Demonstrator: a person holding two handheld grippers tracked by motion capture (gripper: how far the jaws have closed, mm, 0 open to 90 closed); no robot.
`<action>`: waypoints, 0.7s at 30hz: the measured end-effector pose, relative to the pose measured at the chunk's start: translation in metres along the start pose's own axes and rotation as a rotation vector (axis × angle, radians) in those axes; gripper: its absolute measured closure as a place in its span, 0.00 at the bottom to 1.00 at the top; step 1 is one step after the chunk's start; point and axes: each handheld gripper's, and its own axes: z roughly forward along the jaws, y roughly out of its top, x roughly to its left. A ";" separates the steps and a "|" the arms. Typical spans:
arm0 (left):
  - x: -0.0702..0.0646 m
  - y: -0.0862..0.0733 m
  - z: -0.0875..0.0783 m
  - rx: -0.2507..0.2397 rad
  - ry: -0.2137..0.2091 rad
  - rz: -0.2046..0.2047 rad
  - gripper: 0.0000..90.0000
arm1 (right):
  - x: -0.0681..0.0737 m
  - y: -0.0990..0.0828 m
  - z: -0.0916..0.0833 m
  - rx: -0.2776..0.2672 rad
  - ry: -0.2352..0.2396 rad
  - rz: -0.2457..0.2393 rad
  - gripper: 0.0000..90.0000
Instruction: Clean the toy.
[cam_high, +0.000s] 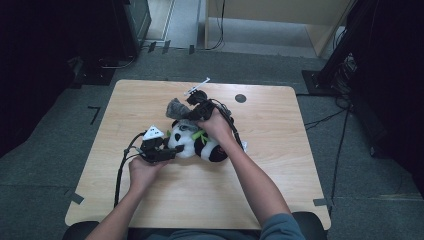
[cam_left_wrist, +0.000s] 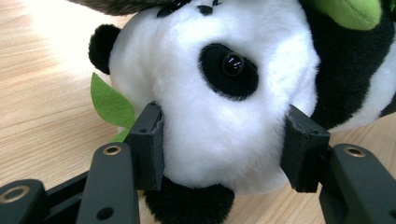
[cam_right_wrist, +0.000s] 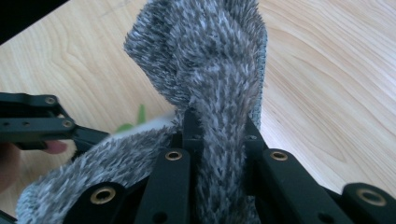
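On the light wooden table (cam_high: 280, 150), my left gripper (cam_left_wrist: 219, 149) clamps the black-and-white plush panda (cam_high: 200, 145) lying lengthwise left-to-right, while my right gripper (cam_right_wrist: 219, 140) pinches the grey fuzzy cloth (cam_right_wrist: 210, 70) just above it.

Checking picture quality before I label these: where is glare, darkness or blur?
High view: the pale wooden table is evenly lit, surroundings dark. Left gripper view: glare washes out the wood upper left; the black-and-white plush panda is sharp. Right gripper view: the grey fuzzy cloth is sharp, bottom edge soft.
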 end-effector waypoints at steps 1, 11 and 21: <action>0.000 0.000 0.000 0.000 0.000 -0.002 0.47 | -0.003 -0.002 -0.002 0.009 -0.039 -0.015 0.89; 0.000 0.000 0.001 -0.001 -0.004 -0.003 0.47 | -0.029 -0.017 -0.009 0.048 -0.095 0.029 0.89; 0.000 0.000 0.000 0.005 -0.008 0.001 0.47 | -0.050 -0.024 -0.023 0.024 -0.144 0.098 0.89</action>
